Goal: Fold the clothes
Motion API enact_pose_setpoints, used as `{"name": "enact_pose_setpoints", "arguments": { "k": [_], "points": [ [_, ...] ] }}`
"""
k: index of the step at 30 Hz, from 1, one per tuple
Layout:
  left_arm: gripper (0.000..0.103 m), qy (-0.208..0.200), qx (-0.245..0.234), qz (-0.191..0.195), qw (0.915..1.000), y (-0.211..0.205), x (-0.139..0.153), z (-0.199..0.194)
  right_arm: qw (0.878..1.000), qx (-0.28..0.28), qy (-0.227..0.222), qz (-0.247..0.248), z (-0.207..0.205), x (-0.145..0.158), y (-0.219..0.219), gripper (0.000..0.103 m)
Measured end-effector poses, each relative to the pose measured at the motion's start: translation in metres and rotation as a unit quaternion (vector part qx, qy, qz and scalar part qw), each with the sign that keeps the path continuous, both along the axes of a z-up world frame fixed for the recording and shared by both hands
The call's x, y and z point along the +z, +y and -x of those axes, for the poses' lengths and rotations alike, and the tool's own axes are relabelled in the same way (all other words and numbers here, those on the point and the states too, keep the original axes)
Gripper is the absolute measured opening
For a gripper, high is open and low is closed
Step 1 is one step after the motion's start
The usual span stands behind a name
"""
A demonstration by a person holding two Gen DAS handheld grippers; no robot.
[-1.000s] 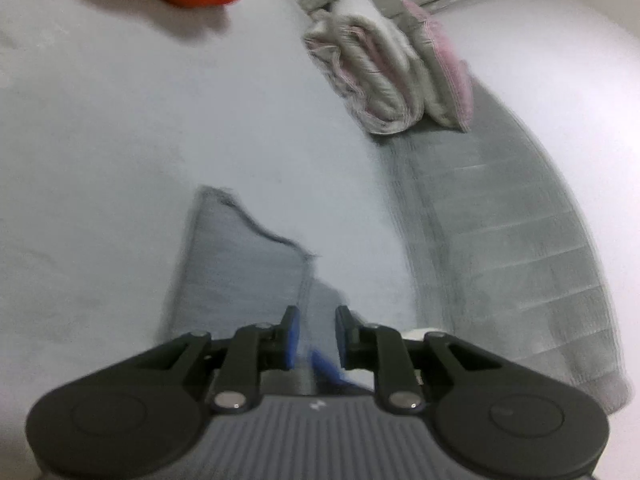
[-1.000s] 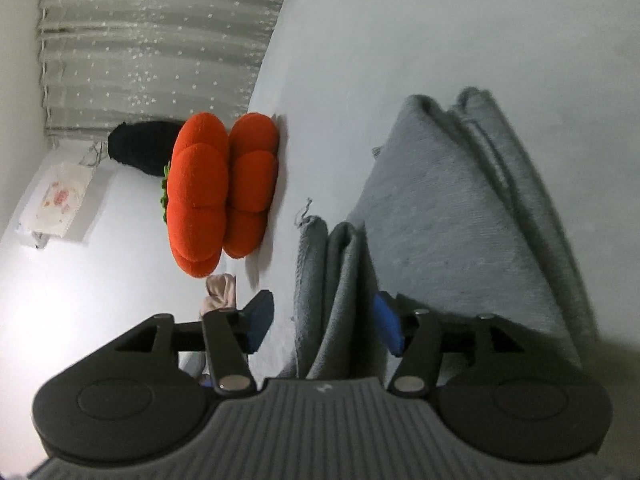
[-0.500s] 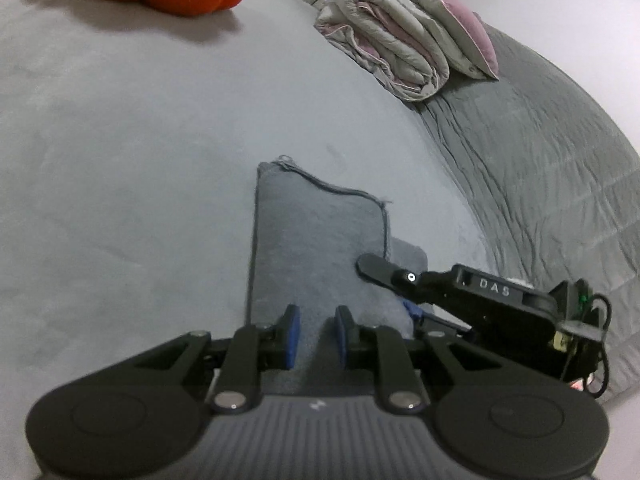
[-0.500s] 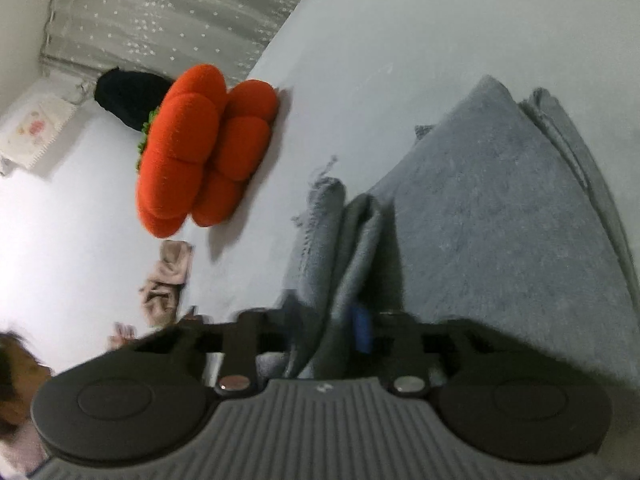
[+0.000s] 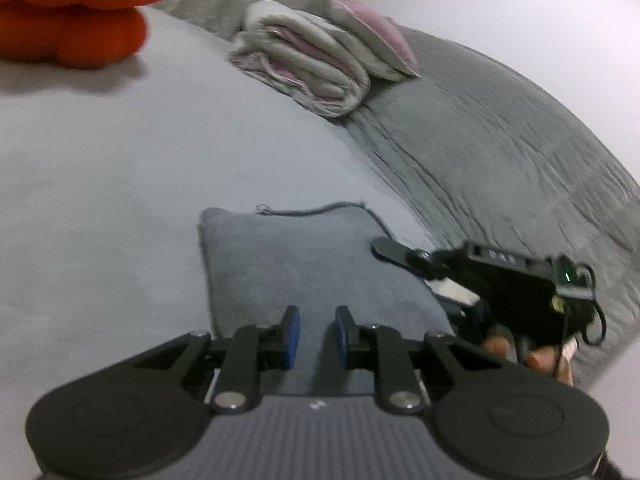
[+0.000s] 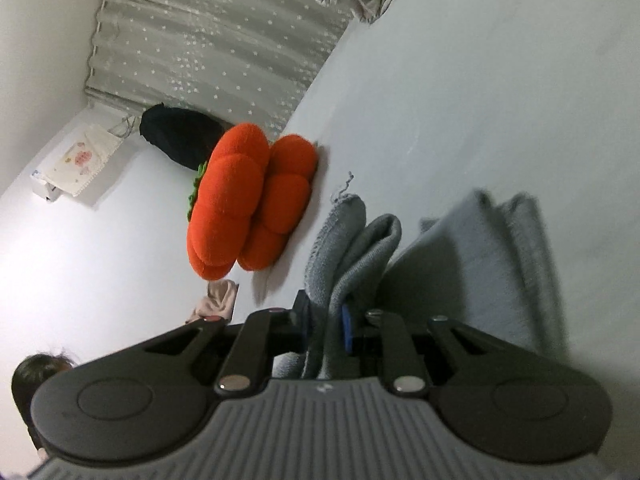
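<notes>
1. Grey garment (image 5: 304,272): folded flat on the pale bed (image 5: 120,184), nearer than the orange cushion (image 5: 76,20).
2. Right tool (image 6: 326,326): clamped on a bunched grey edge.
3. Left tool (image 5: 313,338): pads narrowly apart over the garment; whether it grips cloth cannot be told.
4. Rolled pink-white bedding (image 5: 312,68) and grey quilt (image 5: 500,152): beyond the garment.
5. Lettering on the right tool's side is blurred, unreadable.
</notes>
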State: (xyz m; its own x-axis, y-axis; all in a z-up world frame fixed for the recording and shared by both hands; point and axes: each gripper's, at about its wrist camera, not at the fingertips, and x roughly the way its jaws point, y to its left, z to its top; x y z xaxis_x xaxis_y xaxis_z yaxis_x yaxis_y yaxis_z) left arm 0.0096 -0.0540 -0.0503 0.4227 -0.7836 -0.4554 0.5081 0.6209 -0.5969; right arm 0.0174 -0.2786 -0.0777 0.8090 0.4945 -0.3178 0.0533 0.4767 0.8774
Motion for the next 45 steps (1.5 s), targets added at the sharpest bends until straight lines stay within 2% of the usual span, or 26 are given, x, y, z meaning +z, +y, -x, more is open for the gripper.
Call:
{"name": "enact_pose_setpoints", "arguments": {
  "k": [7,9,12,15,18,23,25,27,30,33,35,41,45],
  "points": [
    [0.018,-0.017,-0.045,-0.034,0.9983,-0.034,-0.013,0.011,0.999,-0.02,0.038,0.012,0.004,-0.019,-0.015,0.019],
    [0.018,-0.025,-0.052,-0.041,0.9975,-0.04,-0.016,0.012,0.998,-0.025,0.05,0.028,0.002,-0.022,-0.014,0.019],
    [0.019,-0.034,-0.058,-0.044,0.9968,-0.047,-0.018,0.012,0.997,-0.03,0.061,0.043,0.001,-0.024,-0.011,0.023],
    [0.021,-0.043,-0.061,-0.046,0.9961,-0.049,-0.017,0.013,0.996,-0.032,0.058,0.056,0.0,-0.017,-0.01,0.026],
    [0.021,-0.051,-0.064,-0.05,0.9953,-0.05,-0.017,0.015,0.995,-0.046,0.041,0.077,0.004,-0.01,-0.009,0.038],
    [0.021,-0.071,-0.073,-0.061,0.993,-0.059,-0.019,0.025,0.992,-0.05,0.012,0.113,0.003,0.002,-0.001,0.039],
    [0.022,-0.081,-0.075,-0.066,0.9917,-0.059,-0.018,0.027,0.991,-0.047,0.014,0.124,0.003,0.003,0.002,0.039],
    [0.023,-0.075,-0.077,-0.06,0.9924,-0.055,-0.013,0.025,0.99,-0.043,0.017,0.135,0.003,0.004,0.005,0.039],
    [0.024,-0.067,-0.077,-0.039,0.994,-0.045,-0.005,0.021,0.991,-0.041,0.024,0.122,0.012,0.002,0.0,0.039],
    [0.029,-0.072,-0.065,-0.023,0.995,-0.035,0.004,0.018,0.993,-0.034,0.028,0.11,0.025,0.0,-0.004,0.04],
    [0.035,-0.068,-0.047,-0.02,0.9964,-0.029,0.004,0.015,0.993,-0.023,0.033,0.107,0.034,-0.002,-0.004,0.044],
    [0.038,-0.04,0.011,-0.014,0.999,-0.016,-0.006,0.0,0.992,0.015,0.051,0.113,0.047,-0.008,0.004,0.05],
    [0.039,-0.02,0.03,-0.006,0.9993,-0.016,-0.012,-0.008,0.992,0.028,0.065,0.103,0.049,-0.014,0.006,0.051]
  ]
}}
